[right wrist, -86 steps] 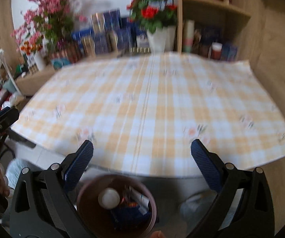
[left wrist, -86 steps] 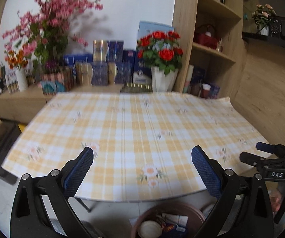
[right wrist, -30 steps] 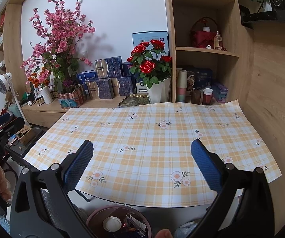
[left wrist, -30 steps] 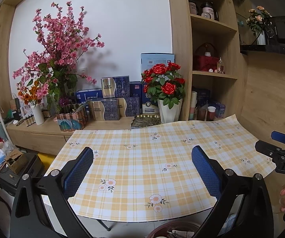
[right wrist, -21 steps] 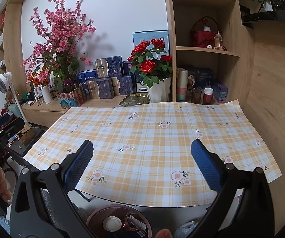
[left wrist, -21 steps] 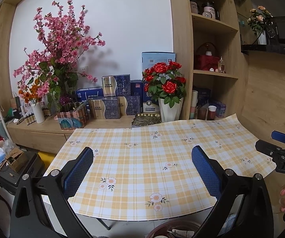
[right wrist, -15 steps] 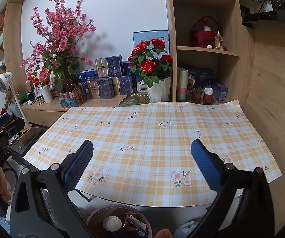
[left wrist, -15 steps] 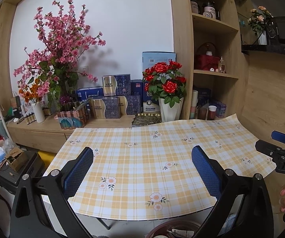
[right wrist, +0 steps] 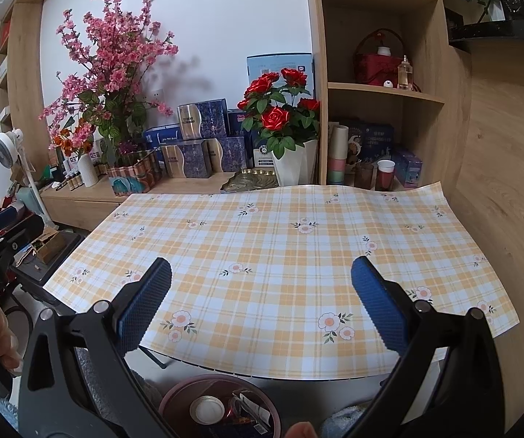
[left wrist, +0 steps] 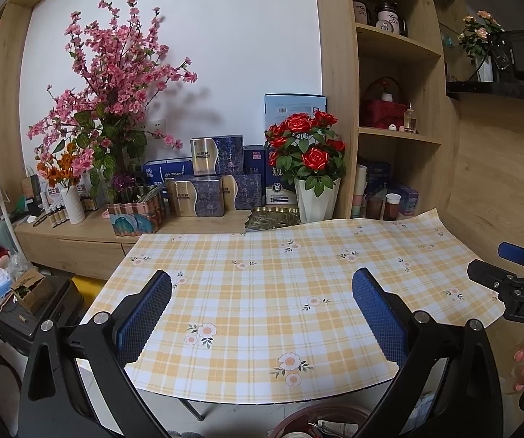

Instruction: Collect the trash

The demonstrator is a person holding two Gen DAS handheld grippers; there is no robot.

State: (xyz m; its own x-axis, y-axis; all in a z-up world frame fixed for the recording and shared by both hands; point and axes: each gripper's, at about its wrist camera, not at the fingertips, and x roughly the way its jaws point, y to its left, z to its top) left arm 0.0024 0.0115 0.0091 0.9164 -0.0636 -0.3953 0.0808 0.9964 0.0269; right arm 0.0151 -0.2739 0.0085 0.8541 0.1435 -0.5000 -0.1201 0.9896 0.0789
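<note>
1. Since the checked cloth on the counter shows nothing lying on it, the collecting looks finished.
2. The trash sits in the brown bin below the near edge.
3. The left tongs and right tongs both gape wide, empty.

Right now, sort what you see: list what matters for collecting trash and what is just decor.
For the job:
- brown bin below the table edge, holding a cup and wrappers
- left gripper and right gripper, both open and empty
- checked tablecloth

Just lying about:
- red roses
- pink blossoms
- blue boxes
- fan
</note>
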